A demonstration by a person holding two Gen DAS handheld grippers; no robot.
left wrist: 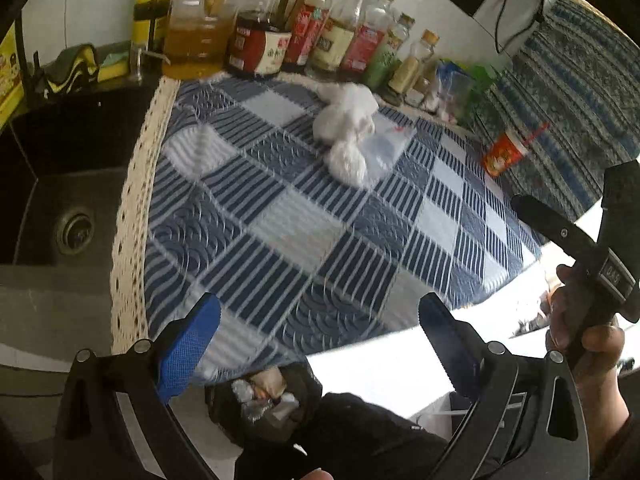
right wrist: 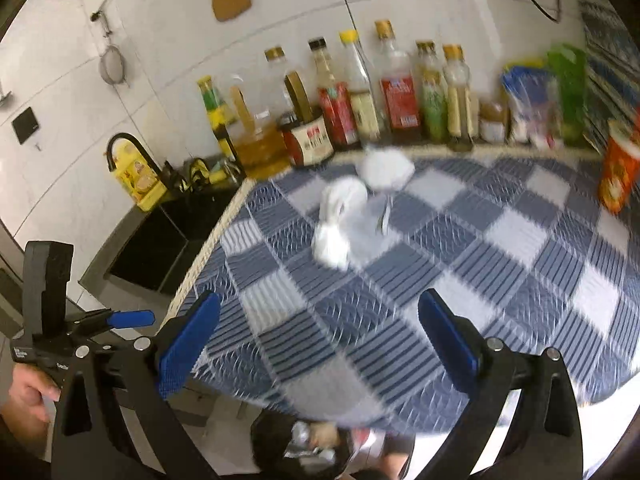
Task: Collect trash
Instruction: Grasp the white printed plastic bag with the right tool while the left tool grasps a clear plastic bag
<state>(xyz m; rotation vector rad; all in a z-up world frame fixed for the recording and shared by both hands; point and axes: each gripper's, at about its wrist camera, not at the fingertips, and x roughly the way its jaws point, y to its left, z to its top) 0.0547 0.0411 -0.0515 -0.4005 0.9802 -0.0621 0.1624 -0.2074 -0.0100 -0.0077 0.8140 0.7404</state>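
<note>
- Hovering at the lower edge of each frame, left gripper (left wrist: pixel 320 344) and right gripper (right wrist: pixel 320 340) have jaws wide, nothing between them.
- Below, at bottom centre, a dark trash bag (left wrist: pixel 276 404) sits off the counter edge, likely so scraps drop straight in.
- Mid-frame, the checked cloth (left wrist: pixel 280 208) covers the counter.
- Upper centre: white crumpled tissues (left wrist: pixel 348 128) and a clear plastic bag (left wrist: pixel 386 146) await collection; a red cup (left wrist: pixel 506 152) lies right.
- Farthest, bottles (left wrist: pixel 320 32) line the wall; labels unreadable.
</note>
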